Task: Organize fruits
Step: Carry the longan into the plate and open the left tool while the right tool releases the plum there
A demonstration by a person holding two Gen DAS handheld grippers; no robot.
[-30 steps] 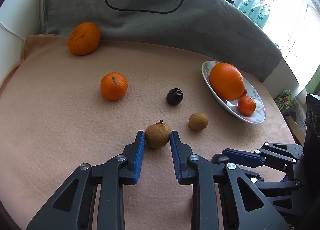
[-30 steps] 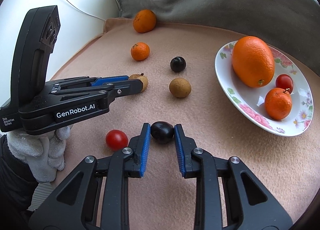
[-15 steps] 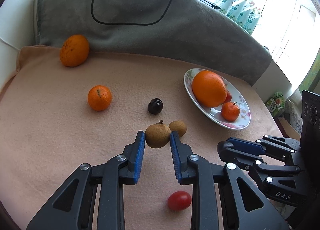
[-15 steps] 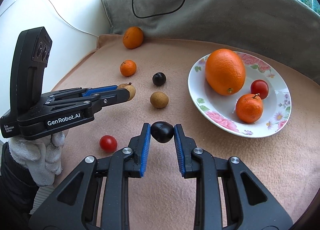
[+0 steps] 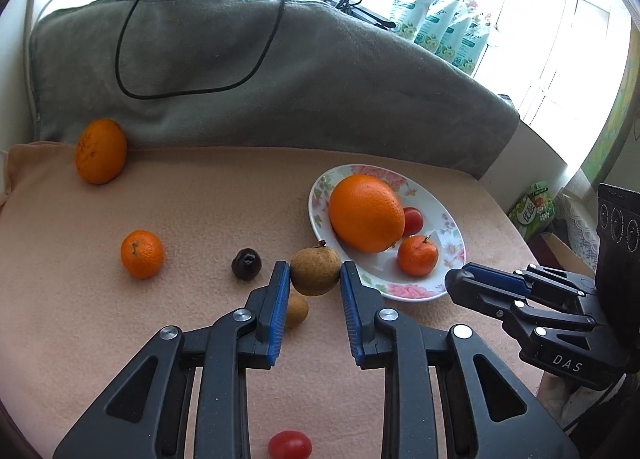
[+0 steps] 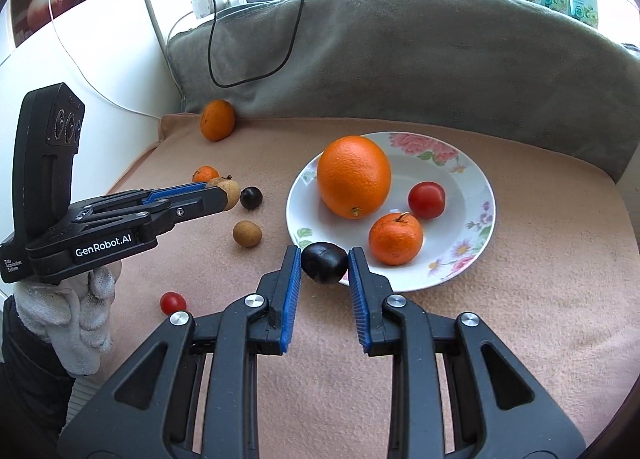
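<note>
My left gripper (image 5: pixel 315 273) is shut on a brown round fruit (image 5: pixel 315 270) and holds it above the cloth, left of the flowered plate (image 5: pixel 448 219). My right gripper (image 6: pixel 324 263) is shut on a dark plum (image 6: pixel 324 262) at the plate's (image 6: pixel 472 179) near rim. On the plate lie a large orange (image 6: pixel 354 176), a mandarin (image 6: pixel 395 238) and a red tomato (image 6: pixel 426 200). Loose on the cloth are a second brown fruit (image 6: pixel 247 233), another dark plum (image 6: pixel 251 197), a cherry tomato (image 6: pixel 173 303), a small mandarin (image 5: pixel 142 254) and a big orange (image 5: pixel 101 150) at the back.
A pink cloth (image 5: pixel 200 199) covers the table. A grey blanket (image 5: pixel 300 71) with a black cable (image 5: pixel 132 91) rises behind it. A white wall stands at the left in the right wrist view. A gloved hand (image 6: pixel 76 307) holds the left gripper.
Both grippers have lifted their fruits off the cloth and carried them toward the plate. The brown fruit and the dark plum stay gripped throughout.
</note>
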